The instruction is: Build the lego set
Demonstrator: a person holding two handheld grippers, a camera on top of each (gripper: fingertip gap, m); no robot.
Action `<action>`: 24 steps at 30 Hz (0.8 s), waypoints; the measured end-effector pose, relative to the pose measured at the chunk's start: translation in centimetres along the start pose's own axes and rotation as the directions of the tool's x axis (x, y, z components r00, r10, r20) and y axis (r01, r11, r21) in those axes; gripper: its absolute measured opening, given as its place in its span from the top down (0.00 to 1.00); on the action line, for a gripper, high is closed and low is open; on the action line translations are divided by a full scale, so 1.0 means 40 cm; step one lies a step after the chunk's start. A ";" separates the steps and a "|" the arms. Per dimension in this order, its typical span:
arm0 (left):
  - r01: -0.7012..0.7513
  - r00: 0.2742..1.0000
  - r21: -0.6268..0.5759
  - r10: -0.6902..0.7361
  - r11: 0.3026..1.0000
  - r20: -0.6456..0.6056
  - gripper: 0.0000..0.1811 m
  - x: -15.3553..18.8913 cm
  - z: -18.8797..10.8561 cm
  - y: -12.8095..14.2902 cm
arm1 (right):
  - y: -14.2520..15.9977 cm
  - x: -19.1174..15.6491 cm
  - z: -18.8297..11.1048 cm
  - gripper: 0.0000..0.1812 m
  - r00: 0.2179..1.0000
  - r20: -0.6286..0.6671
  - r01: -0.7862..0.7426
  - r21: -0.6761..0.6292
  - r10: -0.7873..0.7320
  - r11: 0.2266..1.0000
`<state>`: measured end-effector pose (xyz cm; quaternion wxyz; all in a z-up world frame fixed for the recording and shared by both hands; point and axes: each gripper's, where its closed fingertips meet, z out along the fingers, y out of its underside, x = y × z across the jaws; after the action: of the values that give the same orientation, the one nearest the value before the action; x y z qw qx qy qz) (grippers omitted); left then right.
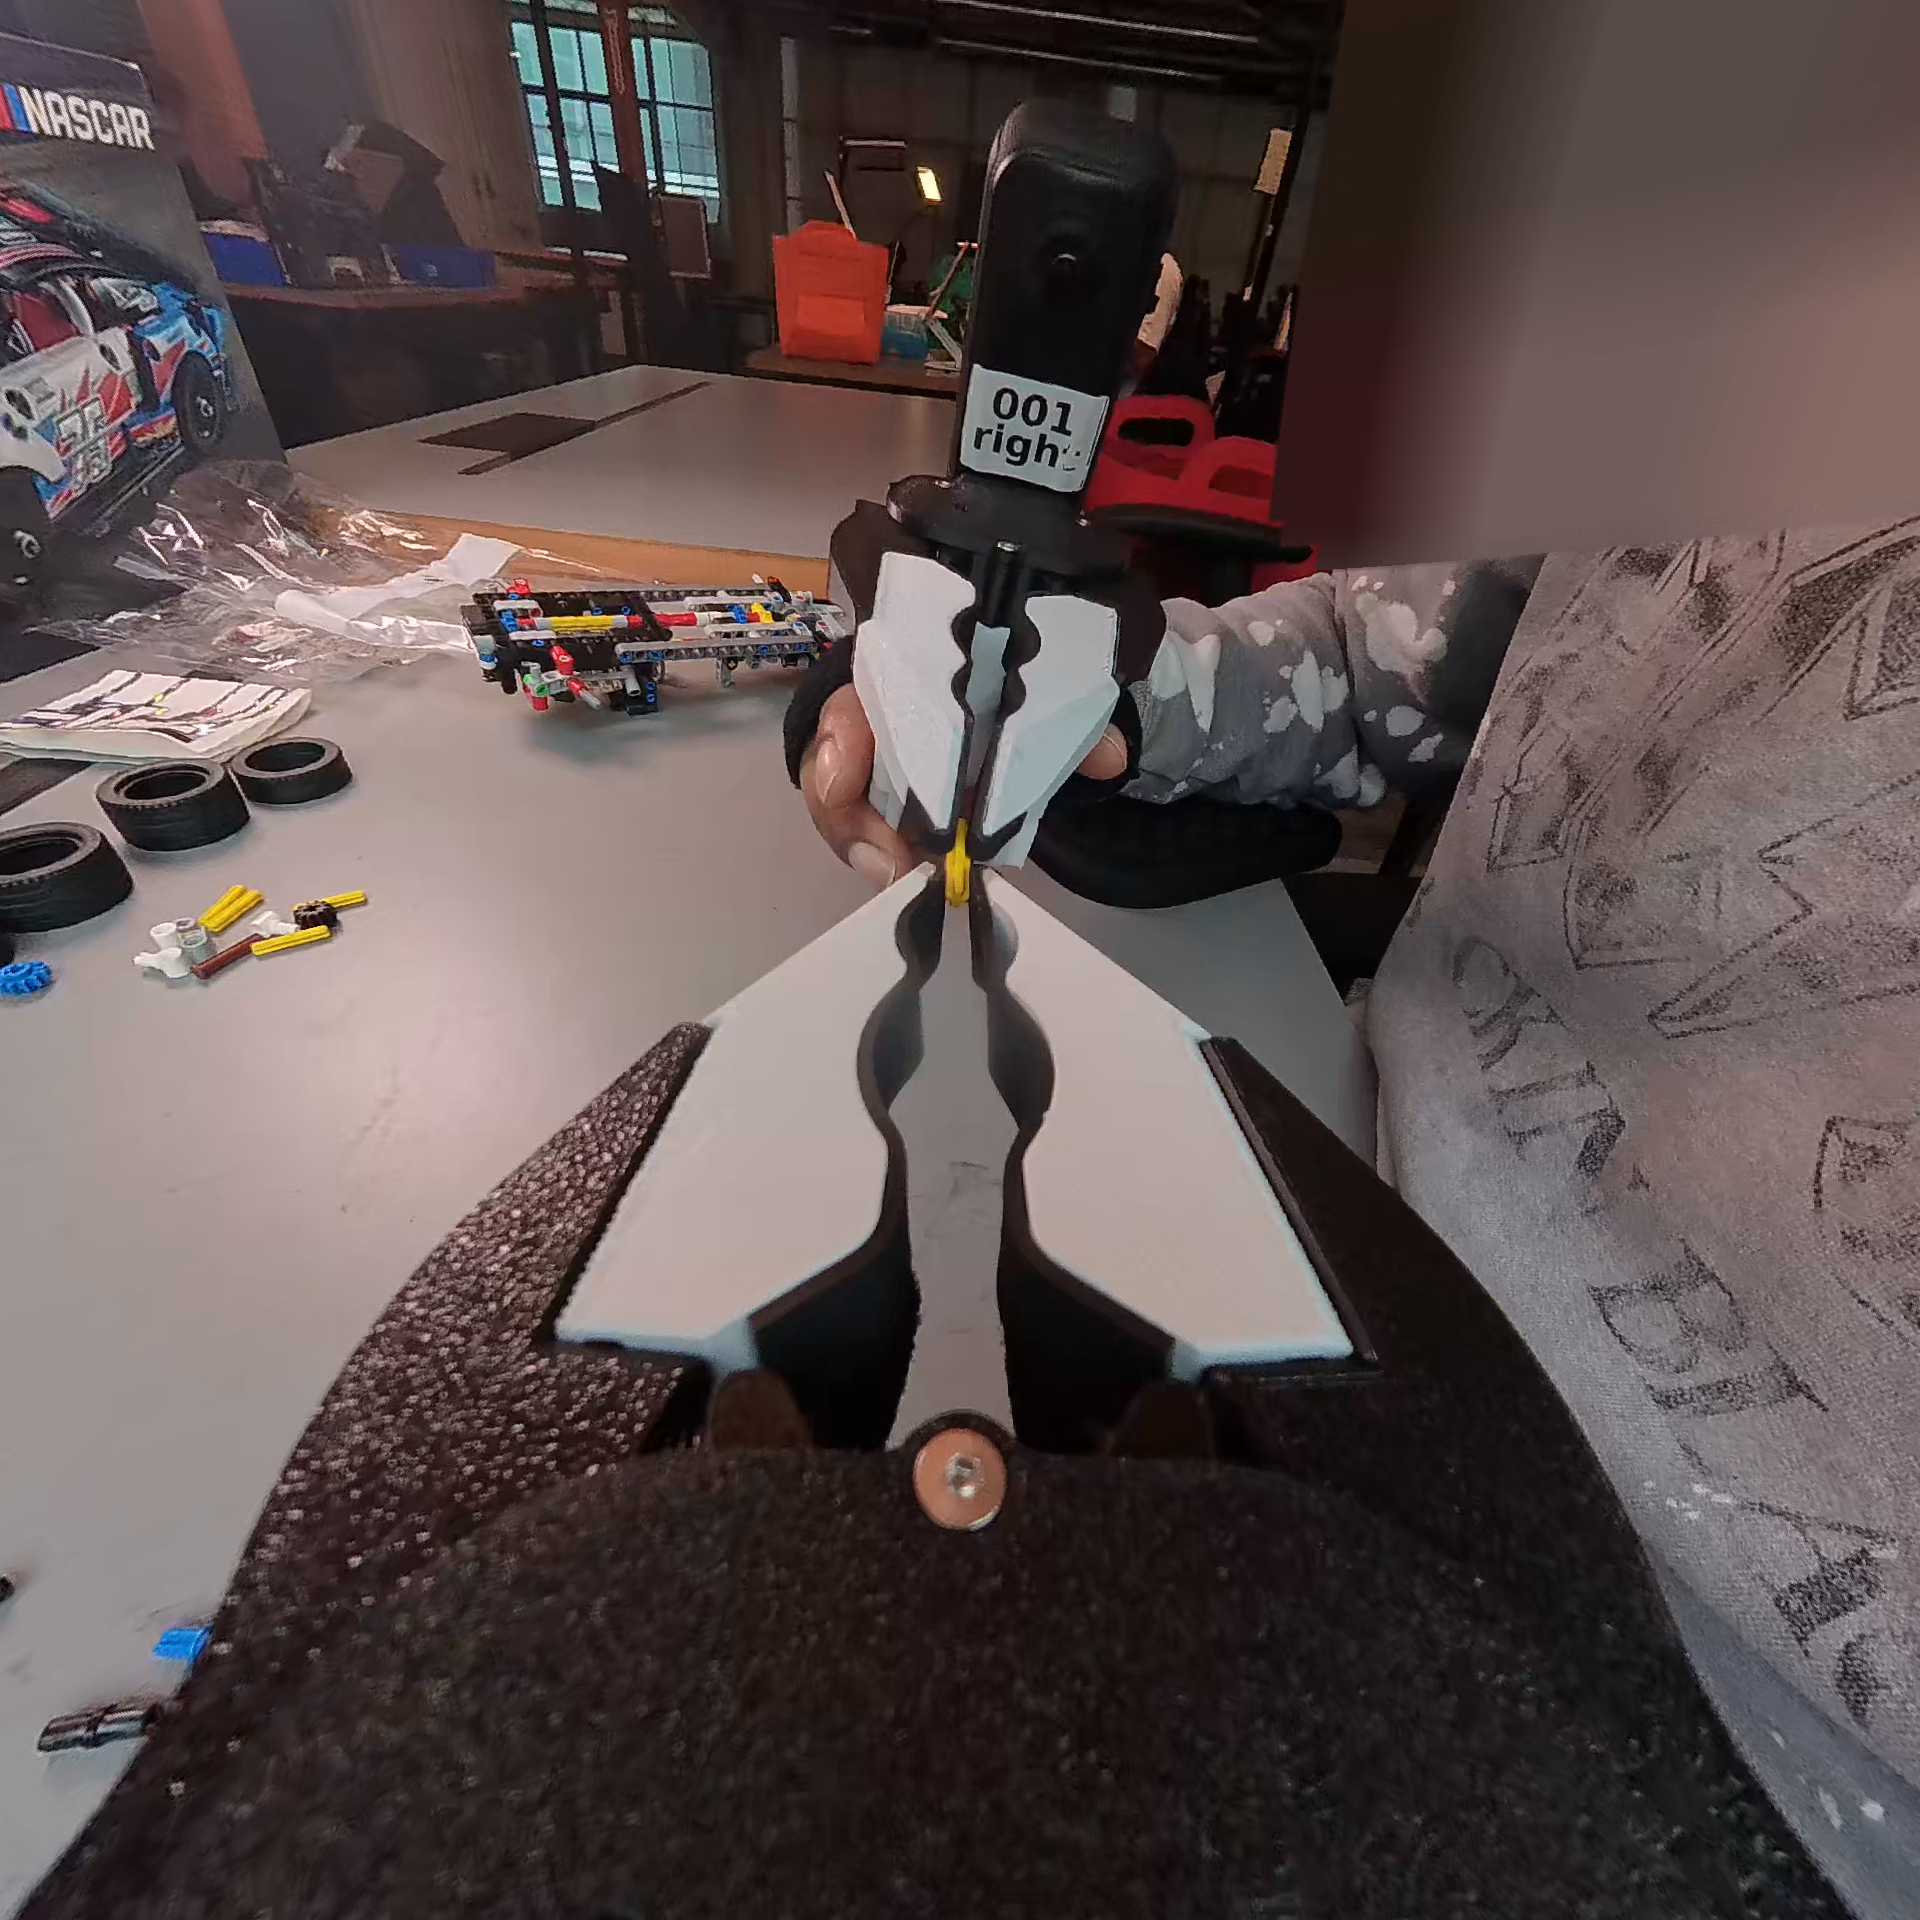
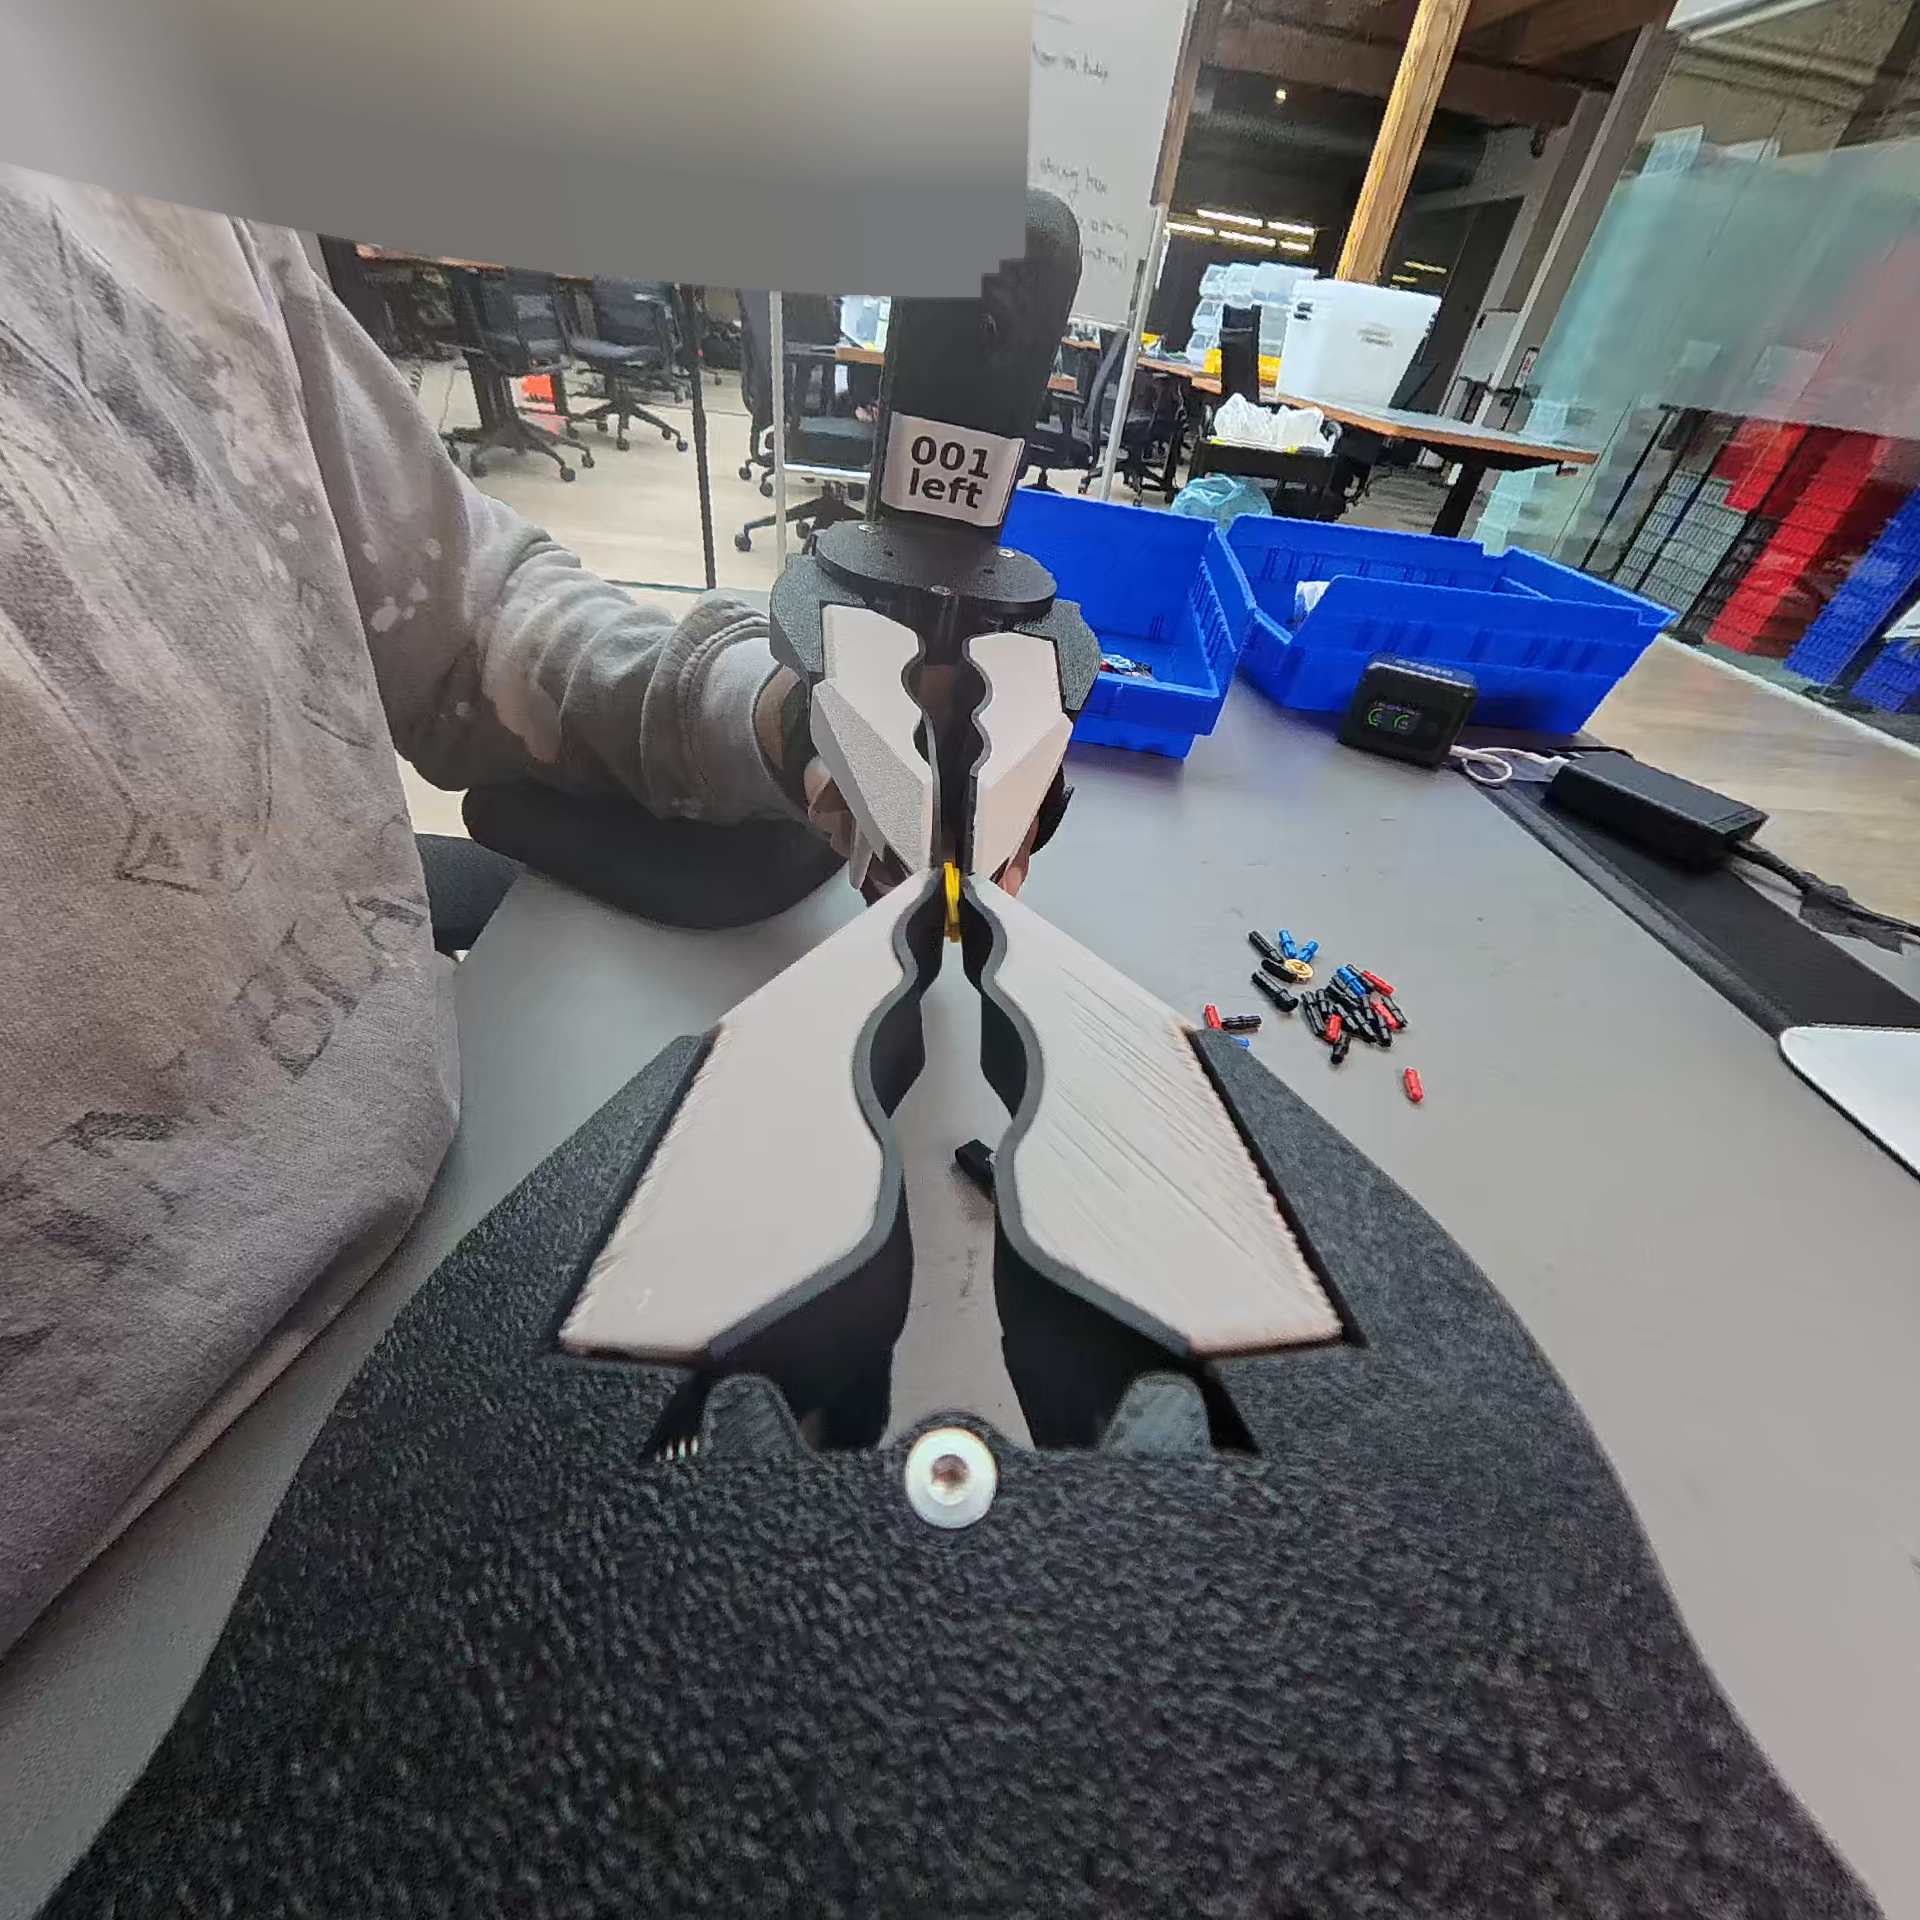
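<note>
Both grippers, left [image 1: 956, 883] and right [image 2: 951, 894], pinch one yellow piece [image 1: 957, 862] tip-to-tip mid-frame, likely a handover; next, one releases cleanly.

A grey worktop [image 2: 1351, 894] stands in an open workshop with multi-pane windows [image 1: 613, 104], a timber post [image 2: 1403, 135], rolling office chairs [image 2: 623, 353], a glass partition [image 2: 1766, 312] and a whiteboard [image 2: 1101, 156].
</note>
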<state>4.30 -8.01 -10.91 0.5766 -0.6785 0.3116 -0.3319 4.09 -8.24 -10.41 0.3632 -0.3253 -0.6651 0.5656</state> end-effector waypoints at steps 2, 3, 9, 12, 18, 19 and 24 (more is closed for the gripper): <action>-0.006 1.000 0.003 0.006 1.000 0.000 0.98 0.002 0.002 -0.001 | -0.001 -0.002 -0.003 0.99 1.000 0.004 -0.001 0.004 0.000 1.000; -0.012 1.000 0.003 0.012 1.000 0.002 0.98 0.002 0.002 -0.001 | -0.001 -0.002 -0.004 0.99 1.000 0.003 0.002 0.005 -0.002 1.000; -0.018 1.000 0.016 0.019 1.000 -0.018 0.98 0.013 0.004 -0.006 | -0.005 -0.007 -0.010 0.96 1.000 0.017 0.011 0.019 -0.011 1.000; -0.010 1.000 0.022 0.011 1.000 -0.028 0.98 0.016 0.005 -0.007 | -0.005 -0.013 -0.012 0.97 0.999 0.025 0.026 0.015 -0.026 1.000; 0.011 0.999 0.044 -0.008 0.999 -0.051 0.98 0.022 0.004 -0.016 | -0.002 -0.022 -0.014 0.98 0.999 0.037 0.039 0.007 -0.040 0.999; 0.014 0.998 0.048 -0.011 0.999 -0.056 0.98 0.024 0.004 -0.018 | -0.005 -0.024 -0.014 0.98 0.998 0.038 0.045 0.014 -0.046 0.999; 0.021 0.998 0.031 -0.019 0.999 -0.055 0.98 0.023 0.007 -0.011 | 0.001 -0.023 -0.017 0.98 0.998 0.044 0.047 0.006 -0.047 0.999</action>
<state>5.08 -8.55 -10.40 0.5749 -0.6631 0.3153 -0.3611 5.16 -8.68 -10.51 0.3624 -0.2959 -0.6790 0.5658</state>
